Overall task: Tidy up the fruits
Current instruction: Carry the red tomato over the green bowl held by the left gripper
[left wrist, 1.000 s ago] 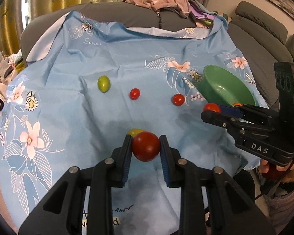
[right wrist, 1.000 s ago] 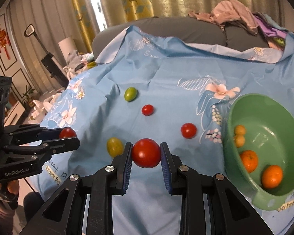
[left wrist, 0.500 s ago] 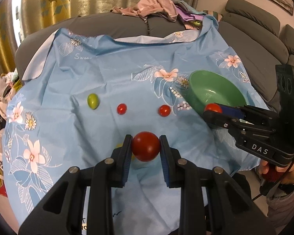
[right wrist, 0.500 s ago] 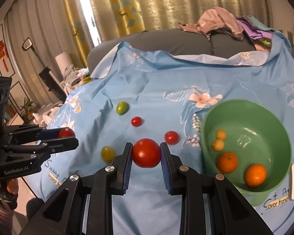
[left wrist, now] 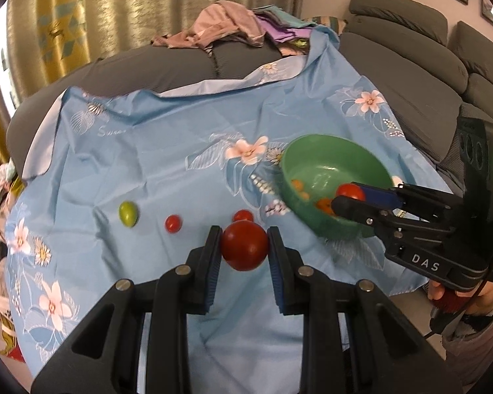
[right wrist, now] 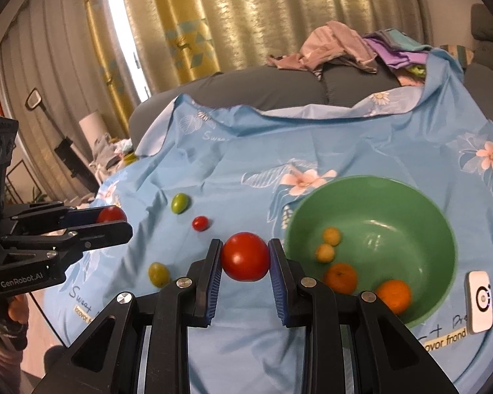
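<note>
My left gripper (left wrist: 245, 246) is clamped on a red tomato (left wrist: 244, 245), its blue pads pressed against both sides, held above the blue floral cloth (left wrist: 154, 151). My right gripper (right wrist: 245, 256) pinches a second red tomato (right wrist: 245, 256) the same way, just left of the green bowl (right wrist: 443, 229) and close to its rim.

In the bowl lie two oranges (right wrist: 340, 277), side by side near its front wall, and two small yellow fruits (right wrist: 331, 236) touching each other toward its left wall. Left of the bowl, on the cloth, sit a small red cherry tomato (right wrist: 200, 223), a green oval fruit (right wrist: 180, 203) farther left, and a yellow-green fruit (right wrist: 158, 273) nearer me. Another small red tomato (left wrist: 243, 215) shows in the left wrist view, just behind the one I hold. A white tag (right wrist: 480, 301) lies against the bowl's right rim. Beyond the bowl, clothes (right wrist: 332, 47) are piled on the grey sofa (right wrist: 246, 88).
</note>
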{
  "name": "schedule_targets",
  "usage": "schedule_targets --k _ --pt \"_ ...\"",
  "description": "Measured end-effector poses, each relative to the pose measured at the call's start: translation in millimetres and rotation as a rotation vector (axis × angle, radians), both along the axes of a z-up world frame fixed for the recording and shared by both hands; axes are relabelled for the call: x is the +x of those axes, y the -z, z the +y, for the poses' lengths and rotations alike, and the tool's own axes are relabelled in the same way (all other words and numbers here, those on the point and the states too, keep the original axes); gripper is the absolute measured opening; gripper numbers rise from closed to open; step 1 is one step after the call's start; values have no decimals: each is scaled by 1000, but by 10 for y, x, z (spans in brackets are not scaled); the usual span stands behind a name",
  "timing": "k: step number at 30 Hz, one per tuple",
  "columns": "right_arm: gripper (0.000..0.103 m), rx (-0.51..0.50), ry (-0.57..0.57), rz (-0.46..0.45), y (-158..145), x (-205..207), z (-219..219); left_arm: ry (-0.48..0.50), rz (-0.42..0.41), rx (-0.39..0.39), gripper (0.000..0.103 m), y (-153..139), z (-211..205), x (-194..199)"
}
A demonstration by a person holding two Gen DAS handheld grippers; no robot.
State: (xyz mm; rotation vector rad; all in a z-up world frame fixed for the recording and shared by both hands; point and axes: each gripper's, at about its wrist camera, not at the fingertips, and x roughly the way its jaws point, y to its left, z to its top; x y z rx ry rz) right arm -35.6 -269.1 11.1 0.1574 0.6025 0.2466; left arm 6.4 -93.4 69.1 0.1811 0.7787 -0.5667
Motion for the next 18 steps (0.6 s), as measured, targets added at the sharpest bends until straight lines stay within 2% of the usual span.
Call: schedule_targets --k 18 --pt "30 35 94 -19 -15 -39 -522 114 -19 31 27 -72 -657 136"
